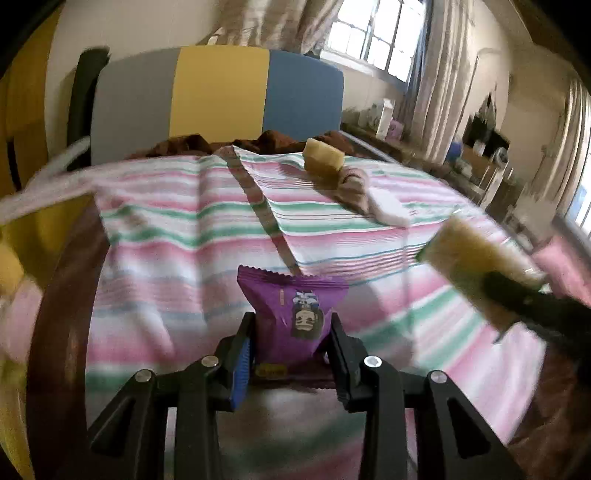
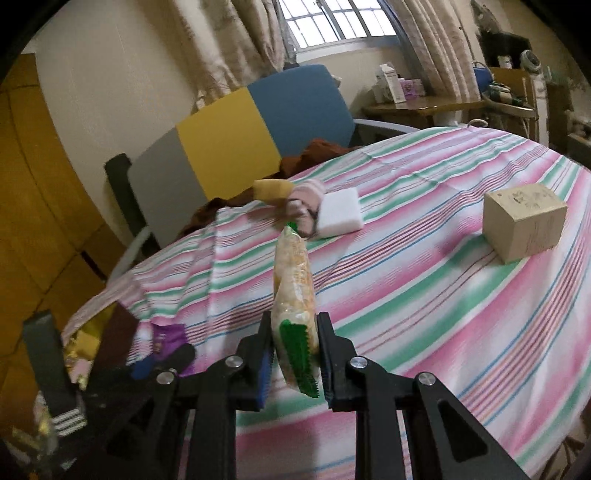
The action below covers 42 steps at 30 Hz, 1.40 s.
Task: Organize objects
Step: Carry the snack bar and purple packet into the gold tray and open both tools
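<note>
Left wrist: purple snack packet (image 1: pixel 291 314), cartoon-face label, writing unreadable.

Cream walls (image 2: pixel 110 74) all round, with yellow-brown wooden panelling (image 2: pixel 33 206) at the left. At the far side, a barred window (image 2: pixel 332 26) bright with daylight, flanked by pale patterned curtains (image 2: pixel 229 48). Below it, a grey, yellow and blue chair back (image 2: pixel 236 136). Far right, a cluttered wooden side table (image 2: pixel 421 105).
</note>
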Tool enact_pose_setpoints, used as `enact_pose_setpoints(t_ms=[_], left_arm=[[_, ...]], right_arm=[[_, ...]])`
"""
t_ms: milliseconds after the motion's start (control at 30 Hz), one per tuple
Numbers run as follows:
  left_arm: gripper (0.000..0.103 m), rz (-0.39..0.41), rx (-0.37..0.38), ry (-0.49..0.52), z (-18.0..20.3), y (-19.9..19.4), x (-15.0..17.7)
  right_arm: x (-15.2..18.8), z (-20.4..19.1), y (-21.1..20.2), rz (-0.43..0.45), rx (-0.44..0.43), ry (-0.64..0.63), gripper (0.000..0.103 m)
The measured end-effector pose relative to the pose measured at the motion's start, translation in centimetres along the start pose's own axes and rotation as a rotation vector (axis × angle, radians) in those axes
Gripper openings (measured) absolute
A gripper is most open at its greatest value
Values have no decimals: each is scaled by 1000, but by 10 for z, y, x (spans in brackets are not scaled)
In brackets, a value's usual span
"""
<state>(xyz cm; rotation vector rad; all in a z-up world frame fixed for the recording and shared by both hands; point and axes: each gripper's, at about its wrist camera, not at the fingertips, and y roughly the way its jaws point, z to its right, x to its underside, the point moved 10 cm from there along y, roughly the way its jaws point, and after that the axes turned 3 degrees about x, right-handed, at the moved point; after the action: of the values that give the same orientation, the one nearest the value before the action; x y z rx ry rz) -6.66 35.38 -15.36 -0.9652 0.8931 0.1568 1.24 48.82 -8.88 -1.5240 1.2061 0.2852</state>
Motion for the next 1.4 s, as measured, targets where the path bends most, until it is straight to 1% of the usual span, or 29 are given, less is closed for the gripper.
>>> enact_pose_setpoints(t_ms=[67,200,267,400,500,600,667,833,900,1000,1100,1133,1300,1367,1400], left_arm=[[36,19,48,-13,6,-21,1],[36,57,95,49,20,-59,5],[36,68,103,64,21,-75,8],[36,92,92,44,5,-106,12],[36,117,66,21,-16,-128,13],[36,133,25,-10,-41,-145,16],[36,138,-3,-51,-64,-156,20],[36,139,-73,-154,-123,-172,30],[36,126,-100,-194,-146,-175,35],[37,89,-140,-224,-172,-175,44],[37,41,-223,-202,-190,-173,51],[37,20,-240,-203,-195,-171,54],[37,-56,-258,-237,-217,-158,67],[37,-59,-260,-259,-220,-157,70],[41,-54,-267,-258,-220,-158,69]], right_arm=[[5,-8,-6,-12,-29,19,22],[19,-30,-14,-46,-86,26,22],[26,-44,-18,-53,-110,11,22],[41,-81,-24,-76,-169,-38,22],[50,-106,-30,-88,-212,-75,22],[60,-135,-35,-113,-263,-115,22],[69,-159,-39,-133,-307,-153,22],[88,-204,-46,-170,-379,-237,22],[95,-220,-45,-191,-397,-263,22],[105,-237,-41,-222,-404,-292,22],[115,-252,-34,-250,-399,-316,22],[118,-256,-33,-257,-396,-324,22],[127,-270,-18,-269,-350,-357,22],[127,-273,-11,-266,-325,-368,22],[128,-275,-9,-267,-324,-370,22]])
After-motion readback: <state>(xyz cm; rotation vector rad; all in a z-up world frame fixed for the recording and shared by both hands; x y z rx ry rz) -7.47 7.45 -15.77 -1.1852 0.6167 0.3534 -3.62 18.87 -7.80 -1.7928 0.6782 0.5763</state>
